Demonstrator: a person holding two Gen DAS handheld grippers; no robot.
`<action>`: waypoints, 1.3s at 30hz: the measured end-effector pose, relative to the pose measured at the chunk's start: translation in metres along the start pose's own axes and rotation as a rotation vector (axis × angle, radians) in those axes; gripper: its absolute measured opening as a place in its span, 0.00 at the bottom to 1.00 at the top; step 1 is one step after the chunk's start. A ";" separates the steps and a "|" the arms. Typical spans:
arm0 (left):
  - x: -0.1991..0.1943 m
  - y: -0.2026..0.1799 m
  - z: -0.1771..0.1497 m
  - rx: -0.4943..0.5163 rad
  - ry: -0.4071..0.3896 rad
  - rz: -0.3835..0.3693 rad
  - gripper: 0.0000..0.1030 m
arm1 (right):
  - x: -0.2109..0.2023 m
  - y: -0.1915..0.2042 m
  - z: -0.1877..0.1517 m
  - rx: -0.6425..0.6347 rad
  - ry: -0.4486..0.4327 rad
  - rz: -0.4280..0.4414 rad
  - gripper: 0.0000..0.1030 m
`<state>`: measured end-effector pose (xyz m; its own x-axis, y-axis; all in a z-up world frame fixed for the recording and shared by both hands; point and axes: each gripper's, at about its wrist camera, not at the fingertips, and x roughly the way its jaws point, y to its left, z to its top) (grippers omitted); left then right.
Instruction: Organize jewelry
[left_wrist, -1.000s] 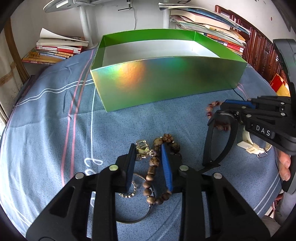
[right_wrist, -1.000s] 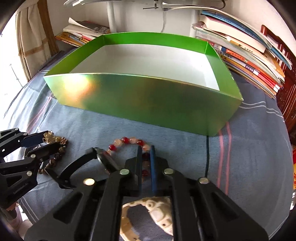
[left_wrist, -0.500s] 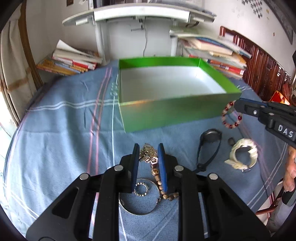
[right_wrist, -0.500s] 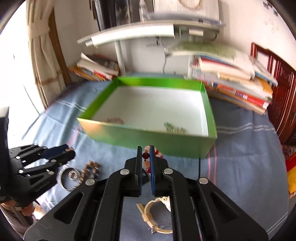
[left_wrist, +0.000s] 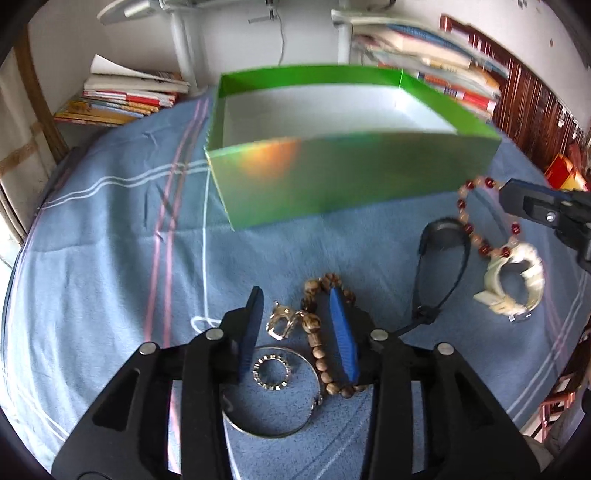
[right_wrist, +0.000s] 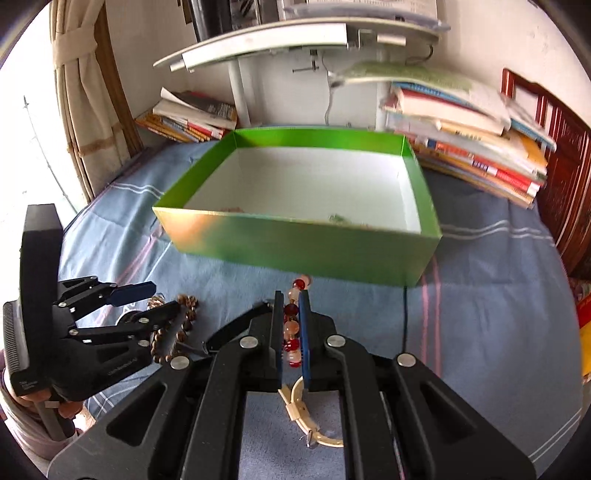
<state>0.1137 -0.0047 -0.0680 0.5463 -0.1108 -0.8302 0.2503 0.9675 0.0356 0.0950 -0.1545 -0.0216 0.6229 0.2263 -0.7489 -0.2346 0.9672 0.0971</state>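
Note:
A green box (left_wrist: 351, 184) (right_wrist: 295, 243) stands open on the blue cloth, with a few small pieces inside near its front wall (right_wrist: 340, 218). My right gripper (right_wrist: 291, 299) is shut on a red and peach bead bracelet (right_wrist: 290, 325) and holds it in the air in front of the box; the bracelet also shows hanging in the left wrist view (left_wrist: 476, 229). My left gripper (left_wrist: 295, 306) is open, low over a gold clasp piece (left_wrist: 282, 323), a brown wooden bead bracelet (left_wrist: 321, 347), a silver bangle (left_wrist: 273, 424) and a small ring (left_wrist: 270, 371).
A black watch (left_wrist: 441, 258) and a cream bangle (left_wrist: 513, 280) lie on the cloth to the right. Stacks of books (right_wrist: 469, 155) (left_wrist: 125, 98) sit behind the box on both sides. A white cord (left_wrist: 205, 236) runs across the cloth.
My left gripper has come down again over the jewelry pile and opened wider. My right gripper still holds the bead bracelet up, slightly lower and closer to the box front.

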 end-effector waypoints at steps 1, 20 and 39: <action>0.005 -0.001 -0.001 0.003 0.013 0.007 0.37 | 0.002 0.000 -0.001 0.002 0.005 0.004 0.08; -0.050 0.006 0.013 -0.012 -0.132 -0.055 0.21 | -0.015 0.003 0.011 0.006 -0.047 0.010 0.08; -0.020 0.017 -0.006 -0.004 -0.081 -0.022 0.32 | -0.011 0.001 0.003 0.022 -0.031 0.019 0.08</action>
<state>0.1018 0.0160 -0.0540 0.6037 -0.1503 -0.7829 0.2597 0.9656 0.0148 0.0900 -0.1554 -0.0112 0.6411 0.2476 -0.7264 -0.2303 0.9650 0.1257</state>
